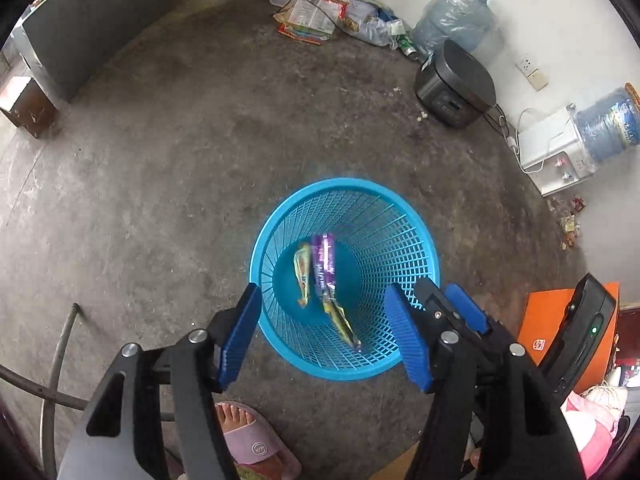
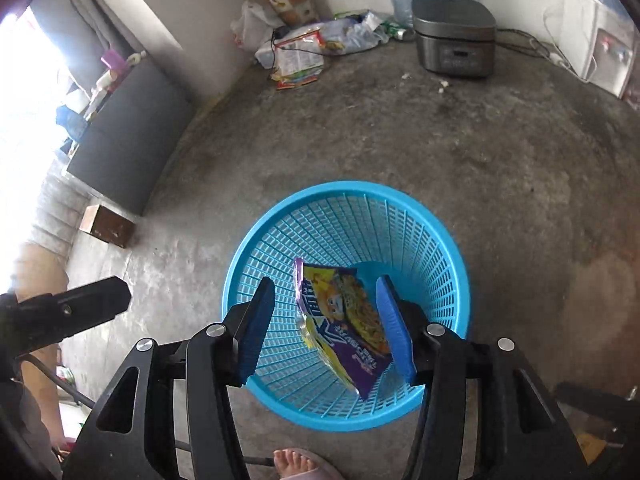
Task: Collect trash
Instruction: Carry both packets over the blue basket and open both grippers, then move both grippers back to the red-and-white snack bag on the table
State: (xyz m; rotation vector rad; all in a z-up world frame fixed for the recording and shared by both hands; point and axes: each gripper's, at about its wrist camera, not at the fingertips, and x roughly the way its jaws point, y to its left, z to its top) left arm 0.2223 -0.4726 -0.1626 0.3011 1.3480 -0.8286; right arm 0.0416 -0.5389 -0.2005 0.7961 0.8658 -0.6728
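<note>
Tongs [image 1: 322,332] on my left stand open over the blue basket [image 1: 280,216]; right tongs [image 2: 326,328] open too, a purple wrapper [image 2: 344,324] loose between them (inside the basket).

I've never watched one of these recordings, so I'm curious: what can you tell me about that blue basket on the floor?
The blue basket is a round plastic wastebasket with lattice walls, a smooth rolled rim and a solid bottom. It stands upright on the bare concrete floor, narrowing toward its base. In the left wrist view a purple wrapper and a yellow wrapper are inside. Both grippers are above it with jaws apart, neither touching it.
</note>
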